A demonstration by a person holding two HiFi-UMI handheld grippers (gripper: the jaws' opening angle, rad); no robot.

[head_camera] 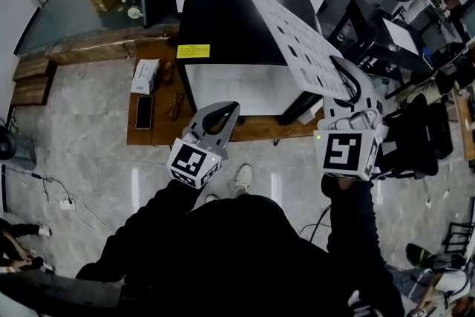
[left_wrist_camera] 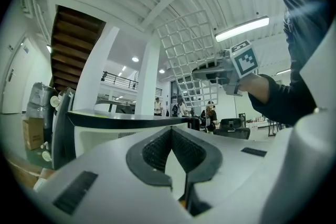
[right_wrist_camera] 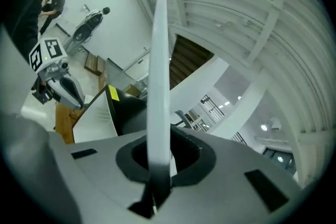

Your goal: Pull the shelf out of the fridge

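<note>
The head view is showing the whole layout: one black box-shaped mini fridge [head_camera: 230, 18] with a white front is sitting on a low wooden platform [head_camera: 156, 134]. One white wire-grid shelf [head_camera: 300, 41] is hanging in the air above the fridge's right side, tilted and clear of the cabinet. The right gripper [head_camera: 345, 109] is clamping the shelf by its near edge. The left gripper [head_camera: 226, 113] is hovering in front of the fridge, well apart from the shelf.

Only this view is taking in the platform's clutter: one dark smartphone [head_camera: 144, 112] and one small white carton [head_camera: 145, 76], lying near each other left of the fridge. One yellow rectangular sticker [head_camera: 193, 50] is showing on the fridge top.

The left gripper view is looking along its own jaws [left_wrist_camera: 171, 136], which are meeting at the tips with nothing between them. Past them it is catching the shelf [left_wrist_camera: 184, 55] as an open grid held up by the right gripper [left_wrist_camera: 202, 73], and the fridge [left_wrist_camera: 105, 139] from the side.

The right gripper view is giving the grip itself. The right gripper [right_wrist_camera: 157, 165] is squeezing the shelf [right_wrist_camera: 159, 86], seen edge-on here as one white bar rising from the jaws. The left gripper [right_wrist_camera: 71, 93] and the fridge [right_wrist_camera: 126, 113] are appearing beyond it.

In all, two grippers, one shelf and one fridge are showing.
</note>
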